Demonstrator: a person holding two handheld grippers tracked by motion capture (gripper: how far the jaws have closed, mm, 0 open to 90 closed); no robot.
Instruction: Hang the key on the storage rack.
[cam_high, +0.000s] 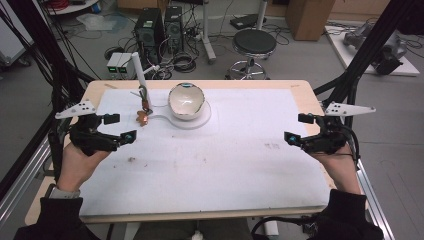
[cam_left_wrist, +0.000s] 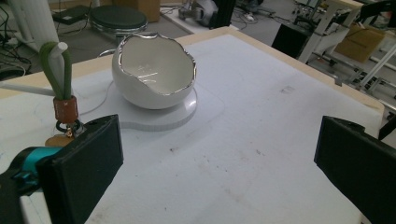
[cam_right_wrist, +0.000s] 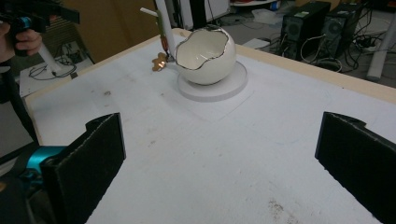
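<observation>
A white egg-shaped bowl (cam_high: 186, 102) with a jagged silver rim sits on a round white base (cam_high: 202, 120) at the back middle of the table. Left of it stands a small stand with a green loop (cam_left_wrist: 57, 70), a brown band and a copper pendant (cam_high: 143, 118) hanging at its foot. My left gripper (cam_high: 119, 127) hovers open over the table's left side. My right gripper (cam_high: 298, 129) hovers open over the right side. The bowl (cam_left_wrist: 153, 72) lies ahead of the left jaws, and the bowl (cam_right_wrist: 205, 49) lies ahead of the right jaws. Nothing sits between either pair.
A white mat (cam_high: 225, 165) covers the wooden table (cam_high: 300, 85), with a few dark specks on it. Behind the table are a black stool (cam_high: 254, 44), computer towers (cam_high: 150, 31), cables and a cardboard box (cam_high: 309, 17). Black frame poles (cam_high: 370, 45) rise at both sides.
</observation>
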